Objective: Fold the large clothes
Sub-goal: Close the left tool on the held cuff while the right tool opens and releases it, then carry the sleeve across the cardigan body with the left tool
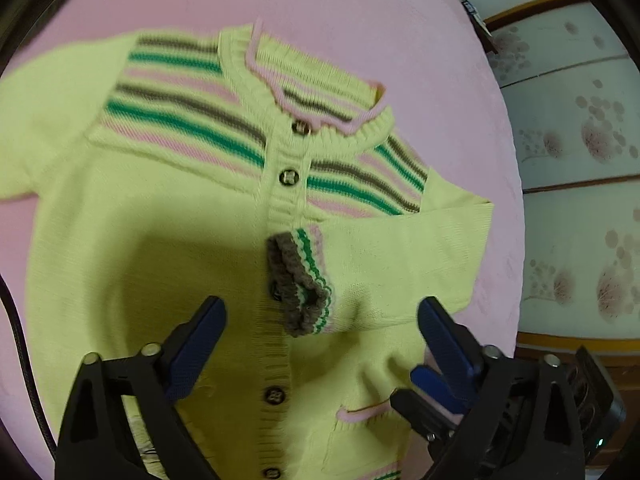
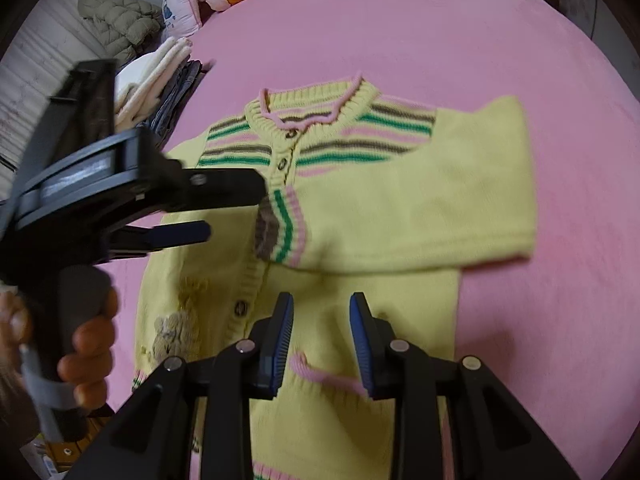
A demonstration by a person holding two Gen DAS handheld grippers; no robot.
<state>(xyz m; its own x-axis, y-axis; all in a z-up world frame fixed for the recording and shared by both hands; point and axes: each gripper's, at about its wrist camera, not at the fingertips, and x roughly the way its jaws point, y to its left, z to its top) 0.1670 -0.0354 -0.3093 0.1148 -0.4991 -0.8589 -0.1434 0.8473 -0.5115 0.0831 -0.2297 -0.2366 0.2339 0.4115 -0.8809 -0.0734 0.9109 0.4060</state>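
The left hand-held gripper (image 1: 320,320) hangs with its blue-padded jaws wide apart and nothing between them, over the button placket of a yellow-green knitted cardigan (image 1: 168,216). The right hand-held gripper (image 2: 322,320) has its jaws narrowly apart, gripping nothing, above the cardigan's lower front near a pink-edged pocket (image 2: 332,380).

The cardigan lies front up and buttoned on a bed covered by a pink sheet (image 2: 440,32). One sleeve (image 2: 420,216) is already folded across the chest, its striped cuff (image 2: 280,228) resting on the placket. The other sleeve (image 1: 52,128) lies spread out to the side.

The knit looks soft, light and limp, likely to sag and stretch when lifted, but not slippery; the ribbed edges appear firmer. The spread sleeve seems best taken at its cuff end, which is out of view, or at the shoulder seam, and the body at the hem corners. A pile of folded clothes (image 2: 160,72) sits at the bed's far edge.
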